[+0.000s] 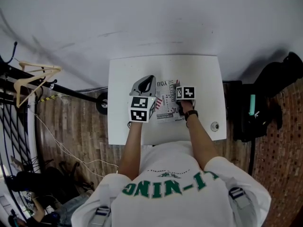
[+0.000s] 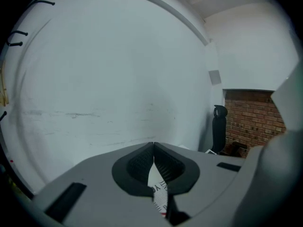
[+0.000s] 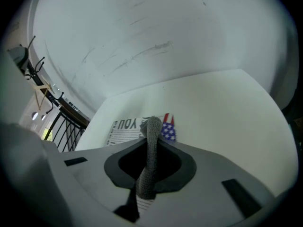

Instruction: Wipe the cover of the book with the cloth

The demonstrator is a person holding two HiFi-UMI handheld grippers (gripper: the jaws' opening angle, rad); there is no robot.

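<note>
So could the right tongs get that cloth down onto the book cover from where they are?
Probably yes. The right tongs are shut on the grey cloth and sit over the book, with nothing between. The left tongs sit at the book's left edge, out of the way.

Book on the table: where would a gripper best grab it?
Likely its left edge, coming in low from the left: the book lies flat on the table, so only a thin edge gives jaws a bite, and the left gripper is at that side while the right gripper is shut on the cloth.
</note>
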